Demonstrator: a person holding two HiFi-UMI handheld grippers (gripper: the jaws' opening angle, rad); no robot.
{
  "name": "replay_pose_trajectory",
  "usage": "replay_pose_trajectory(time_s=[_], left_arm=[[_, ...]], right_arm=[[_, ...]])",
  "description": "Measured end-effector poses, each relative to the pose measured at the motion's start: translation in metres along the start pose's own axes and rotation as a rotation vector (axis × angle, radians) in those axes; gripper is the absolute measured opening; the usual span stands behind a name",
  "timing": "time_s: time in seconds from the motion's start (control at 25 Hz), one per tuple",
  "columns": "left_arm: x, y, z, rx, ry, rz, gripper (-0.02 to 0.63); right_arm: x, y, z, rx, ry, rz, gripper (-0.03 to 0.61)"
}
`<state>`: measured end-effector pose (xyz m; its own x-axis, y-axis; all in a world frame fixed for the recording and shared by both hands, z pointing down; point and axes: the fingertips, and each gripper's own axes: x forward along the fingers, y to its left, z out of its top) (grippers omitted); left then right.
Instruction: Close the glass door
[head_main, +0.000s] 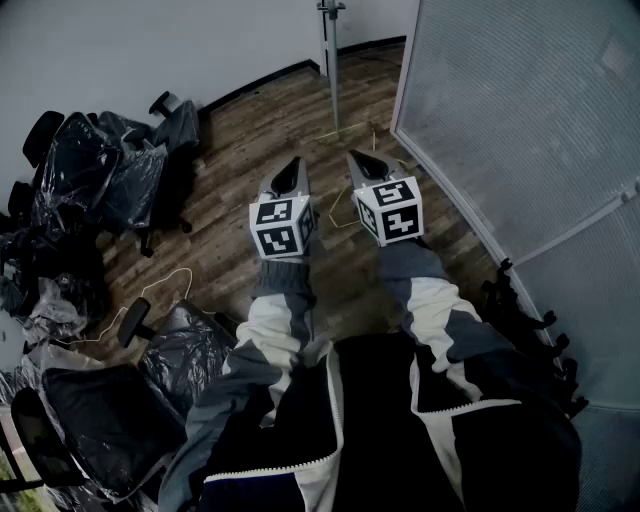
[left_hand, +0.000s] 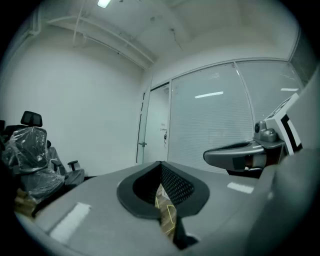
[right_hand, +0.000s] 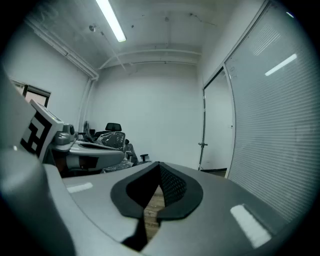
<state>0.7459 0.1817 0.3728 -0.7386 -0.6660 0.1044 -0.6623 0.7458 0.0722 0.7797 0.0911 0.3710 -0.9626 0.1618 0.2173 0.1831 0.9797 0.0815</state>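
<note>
The dark wood-plank floor (head_main: 240, 150) fills most of what we see in the head view. A tall frosted glass partition (head_main: 520, 110) closes off its right side and a plain white wall (head_main: 120, 50) its far side. Against that wall, at the left, we see a cluster of black office chairs (head_main: 90, 170), several of them bagged in crinkled black plastic covers.

The clear glass door (right_hand: 216, 125) is ahead of us, at the near end of the frosted partition. It stands upright, its long axis running floor to ceiling. Its thin metal edge post (head_main: 331, 70) carries a small fitting at mid height. In the head view that post stands apart from the partition's frame, with floor showing between them. We cannot tell which way the pane faces.

Our grey-and-white sleeves (head_main: 285, 320) reach forward, holding both grippers side by side, roughly level and aimed towards the door but well short of it. The left gripper (head_main: 291, 168) has its jaws clenched tip to tip on nothing. The right gripper (head_main: 357, 158) is likewise pinched together and empty.

A thin yellow cord (head_main: 345, 130) lies on the floor just beyond the jaw tips.
</note>
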Motion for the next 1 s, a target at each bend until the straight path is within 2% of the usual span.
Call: replay_pose_trajectory(time_s=[0.52,0.76,1.0], left_arm=[[0.012,0.002,-0.003,0.007,0.002,-0.040,0.000],[0.015,0.017,-0.007,0.011,-0.002,-0.071,0.000],[0.030,0.037,-0.012,0.002,-0.004,-0.079,0.000]], right_arm=[[0.015,0.002,0.002,0.010,-0.020,0.002,0.003],[0.027,0.010,0.001,0.002,-0.035,-0.017,0.005],[0.045,-0.002,-0.004,0.001,-0.030,-0.033,0.006]])
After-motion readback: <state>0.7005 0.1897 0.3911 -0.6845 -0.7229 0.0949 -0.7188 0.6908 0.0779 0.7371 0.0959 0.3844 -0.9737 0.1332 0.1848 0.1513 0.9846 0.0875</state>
